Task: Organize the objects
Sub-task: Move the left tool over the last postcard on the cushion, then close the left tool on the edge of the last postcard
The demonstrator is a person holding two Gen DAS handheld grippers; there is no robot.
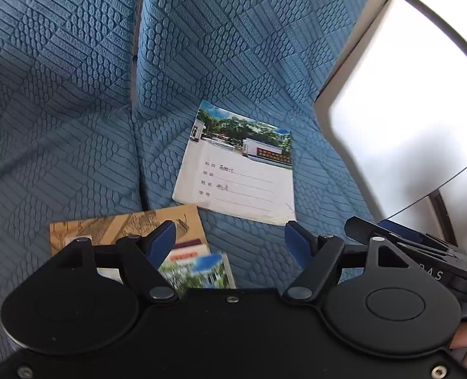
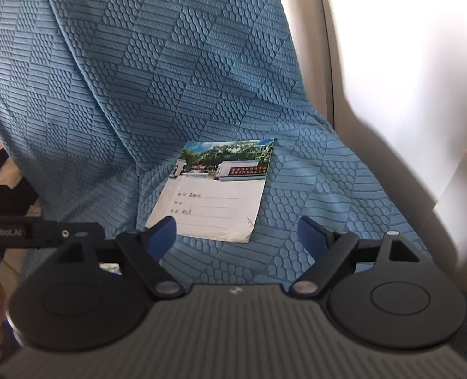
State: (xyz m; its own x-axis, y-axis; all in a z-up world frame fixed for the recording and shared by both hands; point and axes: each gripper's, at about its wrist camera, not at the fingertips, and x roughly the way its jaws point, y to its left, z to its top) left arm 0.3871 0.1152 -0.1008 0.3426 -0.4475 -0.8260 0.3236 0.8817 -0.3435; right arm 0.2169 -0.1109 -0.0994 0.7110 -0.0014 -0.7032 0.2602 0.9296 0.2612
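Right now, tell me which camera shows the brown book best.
Left wrist: the brown book lies on the blue cover, partly behind the left gripper. The right wrist view does not show it.

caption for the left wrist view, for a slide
Open left tool hovers over a blue textured sofa cover, a photo-cover notebook ahead and a tan booklet below.

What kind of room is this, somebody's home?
Probably a living room at home: school notebooks, one with a photo cover and a tan one, lie on a sofa seat draped in a blue quilted cover, beside a pale armrest.
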